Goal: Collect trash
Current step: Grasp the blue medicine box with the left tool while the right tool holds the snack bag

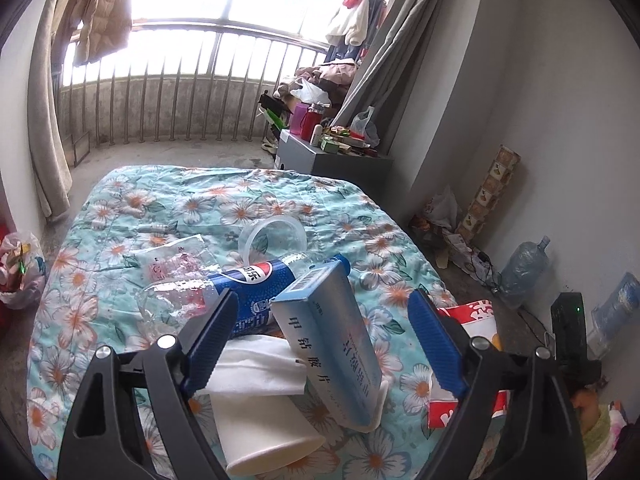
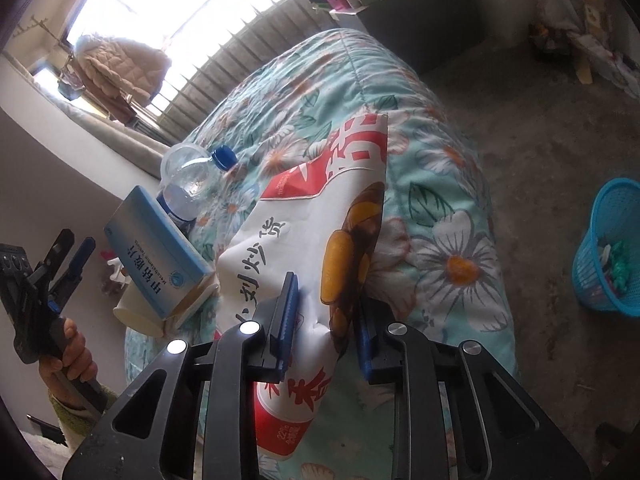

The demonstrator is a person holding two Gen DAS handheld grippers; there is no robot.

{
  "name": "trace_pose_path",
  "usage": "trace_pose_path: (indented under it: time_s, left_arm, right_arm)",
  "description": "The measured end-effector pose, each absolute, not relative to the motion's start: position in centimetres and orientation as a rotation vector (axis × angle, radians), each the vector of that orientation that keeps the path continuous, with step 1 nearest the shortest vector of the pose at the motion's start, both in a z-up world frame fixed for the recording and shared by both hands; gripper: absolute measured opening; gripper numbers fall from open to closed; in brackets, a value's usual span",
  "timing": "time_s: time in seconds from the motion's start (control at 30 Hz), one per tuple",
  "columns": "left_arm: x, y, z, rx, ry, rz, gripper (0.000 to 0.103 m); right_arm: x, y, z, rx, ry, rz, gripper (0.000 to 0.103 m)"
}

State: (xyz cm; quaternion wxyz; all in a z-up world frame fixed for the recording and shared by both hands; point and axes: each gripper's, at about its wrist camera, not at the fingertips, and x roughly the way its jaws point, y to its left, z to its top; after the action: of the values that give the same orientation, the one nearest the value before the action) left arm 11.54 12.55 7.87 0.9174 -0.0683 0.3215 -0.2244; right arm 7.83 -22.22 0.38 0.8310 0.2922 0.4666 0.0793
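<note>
**Ana:** Pinching down on the snack bag [image 2: 320, 216] now, that's the right gripper [image 2: 326, 320], its blue pads narrowed onto the bag's near edge, with the crumpled plastic caught between them.

**Ben:** And the bag itself lies draped over the corner of the floral quilt [image 2: 460, 184], red and white, its far end flat on the bed. Whether the grip is firm I can't quite say; the film bunches there.

**Ana:** My advice: take a fold rather than a single layer, so it doesn't slide out on the lift. The blue basket [image 2: 608, 264] stands on the floor, well apart to the right, and by my reading that's the destination.

**Ben:** Over to the left gripper [image 1: 324, 340]. Jaws wide, holding nothing, hovering over the pile.

**Ana:** Quite a pile! A medicine box [image 1: 336, 344] leans between those open fingers, propped on a tipped paper cup [image 1: 264, 432] with a white tissue [image 1: 256, 364] across it. Behind lies a cola bottle [image 1: 248, 292], then a clear plastic cup [image 1: 272, 236] on its side.

**Ben:** So which first?

**Ana:** The box, I'd judge. It's tilted, so close across its narrow faces, squarely, or it will twist away. Go gently: nudging it may roll the cup beneath.

**Ben:** One risk: the bottle sits touching the box, and could roll too.
</note>
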Motion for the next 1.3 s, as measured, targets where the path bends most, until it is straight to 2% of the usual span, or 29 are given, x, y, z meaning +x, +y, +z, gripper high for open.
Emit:
trace_pose_path:
  time_s: [0.2,0.7,1.3]
  left_arm:
    - [14.4,11.4,6.7,-0.207,0.763,-0.513,0.080]
    - [15.7,10.0,5.6,-0.107,0.794,-0.395,0.074]
    - [12.3,6.4,8.5,-0.110,0.676,-0.627,0.073]
  right_arm:
    - [7.8,-22.3,0.5,0.624,0.986,0.169,0.024]
    - [7.8,-22.3,0.4,0.640,0.983,0.183,0.024]
    - [8.0,-22.3,0.3,0.642,0.983,0.189,0.025]
